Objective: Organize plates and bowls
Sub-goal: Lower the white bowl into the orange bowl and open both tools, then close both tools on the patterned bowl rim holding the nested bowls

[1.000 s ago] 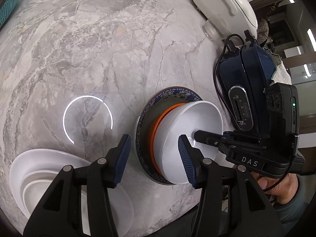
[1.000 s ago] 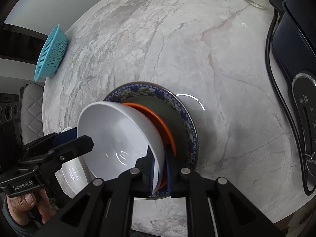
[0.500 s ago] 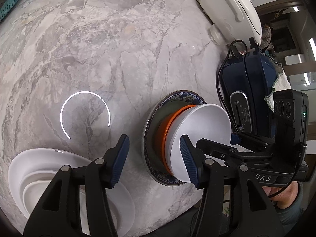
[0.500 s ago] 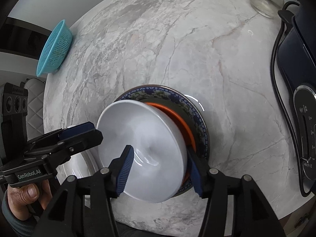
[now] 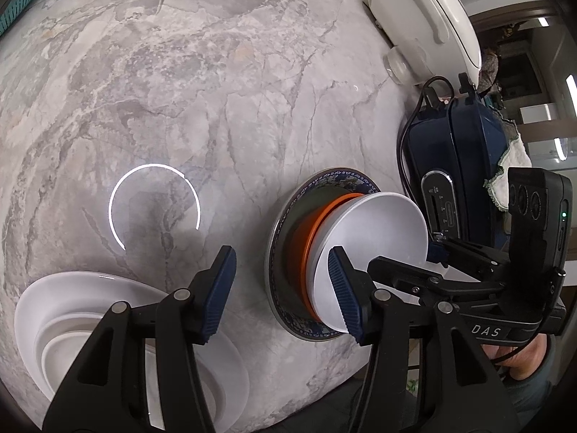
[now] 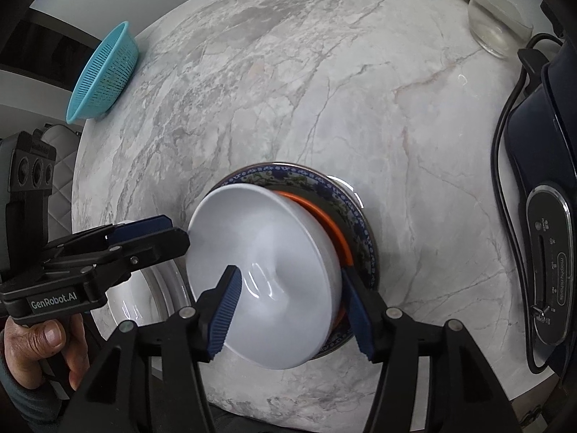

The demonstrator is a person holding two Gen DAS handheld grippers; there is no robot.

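Three dishes sit nested on the marble counter (image 6: 360,90): a white bowl (image 6: 267,281) inside an orange bowl (image 6: 337,231), both on a blue-patterned plate (image 6: 288,173). The right gripper (image 6: 292,310) is spread wide around the white bowl's near rim, its fingers seemingly not pressing it (contact is hard to judge). The left gripper (image 5: 281,292) gapes with nothing between its fingers, beside stacked white plates (image 5: 54,310).

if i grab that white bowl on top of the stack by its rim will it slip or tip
Probably slippery: the white bowl looks glossy, with sharp reflections. It may rock or slide, since it sits tilted on the orange bowl in the blue-patterned plate. It looks rigid and likely chippable.
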